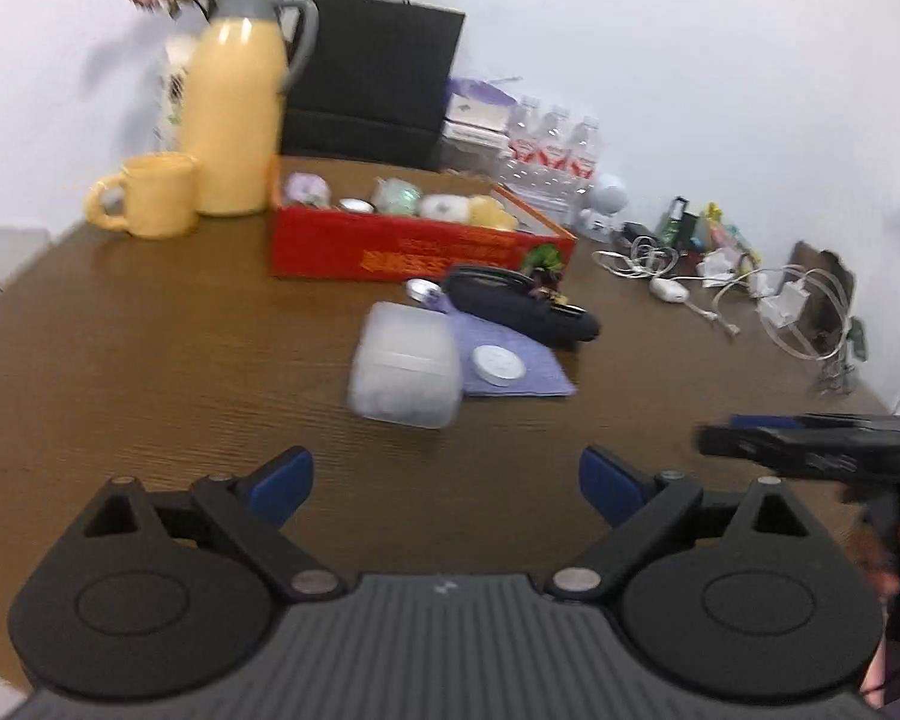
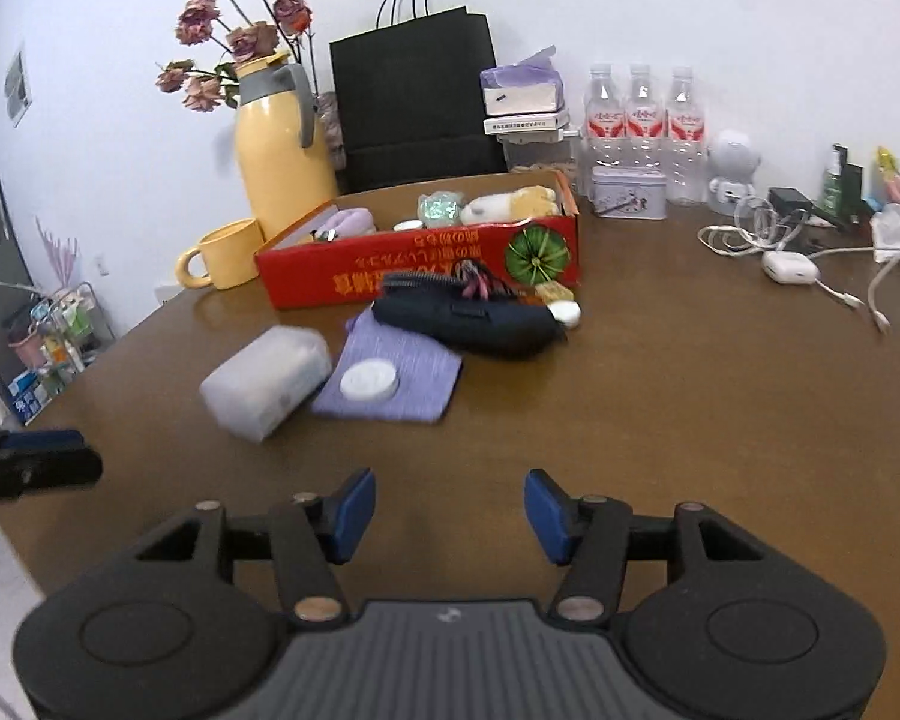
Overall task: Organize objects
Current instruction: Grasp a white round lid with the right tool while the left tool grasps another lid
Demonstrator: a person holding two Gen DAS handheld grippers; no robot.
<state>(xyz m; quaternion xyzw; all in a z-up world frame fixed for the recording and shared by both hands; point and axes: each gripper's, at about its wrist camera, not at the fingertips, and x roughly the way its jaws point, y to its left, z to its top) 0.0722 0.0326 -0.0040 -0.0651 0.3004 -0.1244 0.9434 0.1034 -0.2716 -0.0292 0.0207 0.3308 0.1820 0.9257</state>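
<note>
A red cardboard box [image 1: 390, 249] [image 2: 426, 270] holding several small items stands mid-table. In front of it lie a frosted plastic case [image 1: 405, 369] [image 2: 267, 378], a purple cloth [image 1: 519, 360] [image 2: 402, 372] with a white round disc [image 1: 497, 365] [image 2: 369, 380] on it, and a dark pouch [image 1: 522, 306] [image 2: 474, 321]. My left gripper [image 1: 447, 483] is open and empty, above the table short of the case. My right gripper [image 2: 450, 507] is open and empty, short of the cloth. Each gripper shows at the other view's edge [image 1: 810, 450] [image 2: 30, 462].
A yellow thermos [image 1: 234, 120] [image 2: 282, 150] and yellow mug [image 1: 150, 195] [image 2: 222, 255] stand left of the box. A black paper bag [image 2: 417, 96], water bottles [image 2: 642, 120], a tin [image 2: 629, 192] and tangled white cables [image 1: 780, 300] [image 2: 798, 252] fill the back and right.
</note>
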